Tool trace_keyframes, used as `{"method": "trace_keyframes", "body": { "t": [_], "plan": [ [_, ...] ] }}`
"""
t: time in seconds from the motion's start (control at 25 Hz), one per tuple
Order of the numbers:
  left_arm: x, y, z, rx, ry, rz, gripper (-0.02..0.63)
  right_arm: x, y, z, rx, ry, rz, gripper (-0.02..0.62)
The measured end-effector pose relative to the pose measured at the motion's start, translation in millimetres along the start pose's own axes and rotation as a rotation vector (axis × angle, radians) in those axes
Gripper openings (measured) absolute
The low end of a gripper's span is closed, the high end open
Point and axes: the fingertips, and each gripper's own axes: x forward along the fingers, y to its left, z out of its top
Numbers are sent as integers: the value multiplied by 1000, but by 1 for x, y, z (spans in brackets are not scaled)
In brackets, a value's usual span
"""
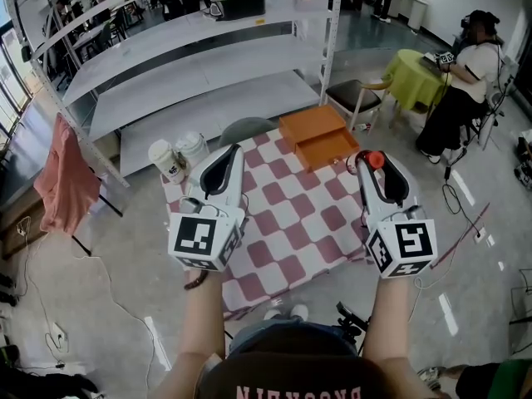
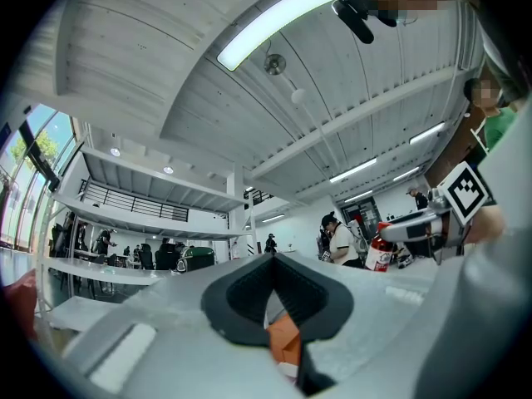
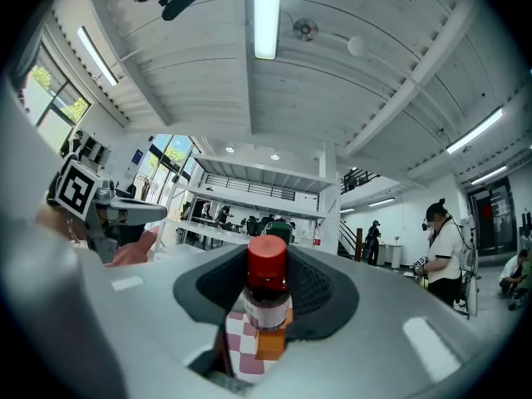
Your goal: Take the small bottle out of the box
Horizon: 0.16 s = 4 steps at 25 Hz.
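Observation:
My right gripper [image 1: 371, 166] is shut on the small bottle [image 1: 375, 159], which has a red cap and a dark body and stands upright between the pads [image 3: 316, 293]. The right gripper view shows the bottle [image 3: 267, 293] up close. Gripper and bottle hang above the right side of the checkered table [image 1: 291, 227]. The orange box [image 1: 324, 137] sits at the table's far edge, apart from the bottle. My left gripper [image 1: 230, 155] hovers over the table's left side; its tips meet and nothing is between them. Through its jaws a piece of the orange box [image 2: 285, 337] shows.
Two white cups [image 1: 179, 156] stand at the table's far left corner, with a grey chair [image 1: 246, 128] behind. Long white shelving [image 1: 199, 65] fills the back. A pink cloth [image 1: 66, 181] hangs at left. A person sits by a green table [image 1: 416, 77] at right.

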Motion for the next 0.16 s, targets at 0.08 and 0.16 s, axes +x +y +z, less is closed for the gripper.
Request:
{"method": "trace_keyframes", "body": {
  "t": [0.08, 0.16],
  "plan": [
    [1, -1, 0, 1, -1, -3, 0, 0, 0, 0, -2, 2, 2, 140],
    [2, -2, 1, 1, -2, -6, 0, 0, 0, 0, -4, 3, 4, 140]
  ]
}}
